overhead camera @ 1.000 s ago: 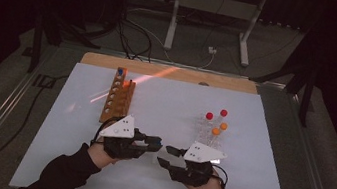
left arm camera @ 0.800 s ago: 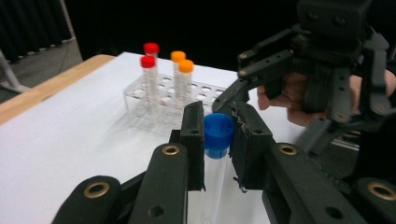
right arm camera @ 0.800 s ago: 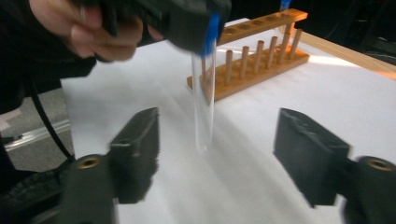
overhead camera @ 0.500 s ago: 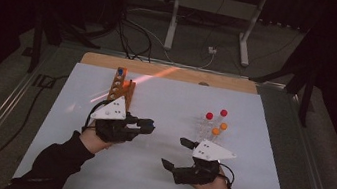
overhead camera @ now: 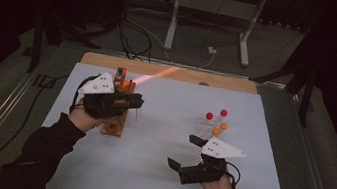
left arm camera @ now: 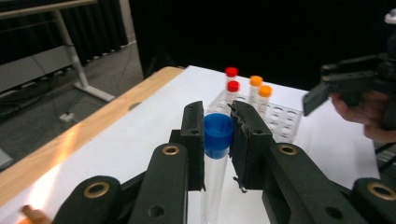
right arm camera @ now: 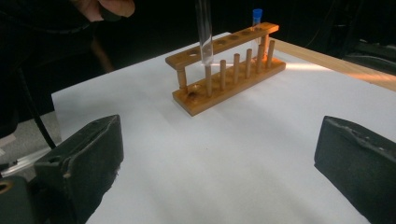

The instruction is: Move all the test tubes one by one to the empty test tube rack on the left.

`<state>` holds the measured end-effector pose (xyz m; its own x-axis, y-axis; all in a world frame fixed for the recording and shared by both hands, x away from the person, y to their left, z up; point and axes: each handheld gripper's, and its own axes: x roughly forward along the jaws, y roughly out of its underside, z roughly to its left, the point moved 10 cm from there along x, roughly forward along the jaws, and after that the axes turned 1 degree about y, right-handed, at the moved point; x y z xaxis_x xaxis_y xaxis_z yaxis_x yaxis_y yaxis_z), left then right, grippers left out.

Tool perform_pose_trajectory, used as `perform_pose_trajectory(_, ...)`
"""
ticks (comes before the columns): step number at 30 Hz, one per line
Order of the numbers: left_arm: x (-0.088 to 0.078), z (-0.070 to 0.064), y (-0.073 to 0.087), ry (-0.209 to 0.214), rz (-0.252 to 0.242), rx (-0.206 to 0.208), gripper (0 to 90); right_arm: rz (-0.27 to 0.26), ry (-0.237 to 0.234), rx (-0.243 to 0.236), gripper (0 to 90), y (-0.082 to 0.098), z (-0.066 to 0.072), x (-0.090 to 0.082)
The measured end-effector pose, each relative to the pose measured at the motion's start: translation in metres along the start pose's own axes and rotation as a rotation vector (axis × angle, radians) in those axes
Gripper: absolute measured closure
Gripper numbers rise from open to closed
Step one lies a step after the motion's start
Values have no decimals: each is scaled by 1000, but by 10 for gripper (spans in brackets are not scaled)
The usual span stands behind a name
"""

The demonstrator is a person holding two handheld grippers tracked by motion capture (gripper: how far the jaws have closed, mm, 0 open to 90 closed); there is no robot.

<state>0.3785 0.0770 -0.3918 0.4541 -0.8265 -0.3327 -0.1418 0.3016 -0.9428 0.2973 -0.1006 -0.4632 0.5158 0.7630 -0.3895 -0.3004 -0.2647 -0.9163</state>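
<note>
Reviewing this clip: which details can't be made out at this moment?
- Left gripper view: the blue-capped tube runs off the bottom edge, lower end cut off.
- Right gripper view: that tube's cap is cut off by the top edge.
- High view: the clear rack under the coloured caps is too faint to count holes.

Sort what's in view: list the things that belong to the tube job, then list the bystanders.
In the job:
left gripper, shut on a blue-capped tube
wooden rack
clear rack of red- and orange-capped tubes
right gripper, open

Bystanders:
floor cables
metal frame behind the table
</note>
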Motion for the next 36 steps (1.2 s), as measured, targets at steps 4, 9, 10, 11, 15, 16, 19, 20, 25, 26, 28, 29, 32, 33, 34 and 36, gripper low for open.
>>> perform_pose_trajectory(4,-6,16,-5,-43,-19,-8,773,20,-1,4,13,2,-1,1)
perform_pose_trajectory(9,-13,38,-11,-98,-42,-25,773,23,-5,4,13,3,-1,1)
perform_pose_trajectory(10,-14,43,-11,-109,-45,-30,773,16,-10,4,12,2,0,1)
perform_pose_trajectory(11,-16,48,-11,-121,-46,-33,773,16,-10,4,12,2,0,1)
perform_pose_trajectory(15,-18,70,-6,-179,-33,-36,773,16,-16,5,13,2,0,-1)
perform_pose_trajectory(16,-18,75,-4,-190,-32,-43,773,14,-15,5,13,2,0,-1)
perform_pose_trajectory(19,-19,91,0,-221,-22,-61,773,14,-19,7,13,1,0,-1)
perform_pose_trajectory(20,-19,96,1,-231,-23,-68,773,13,-19,5,12,1,0,-1)
perform_pose_trajectory(25,-17,118,9,-275,-10,-98,773,12,-21,7,13,1,0,-1)
perform_pose_trajectory(26,-16,121,11,-285,-8,-101,773,11,-22,7,13,1,0,-1)
perform_pose_trajectory(28,-14,128,14,-301,-11,-110,773,11,-23,6,13,1,1,-2)
perform_pose_trajectory(29,-12,131,15,-301,-13,-118,773,12,-25,5,13,1,1,-2)
perform_pose_trajectory(32,-7,140,19,-317,-8,-129,773,13,-25,3,13,1,1,-1)
perform_pose_trajectory(33,-6,143,21,-328,-6,-130,773,13,-28,4,13,2,1,-1)
perform_pose_trajectory(34,-4,146,23,-338,2,-130,773,13,-29,4,13,2,1,-1)
perform_pose_trajectory(36,-3,153,26,-351,1,-145,773,12,-29,4,13,2,1,-2)
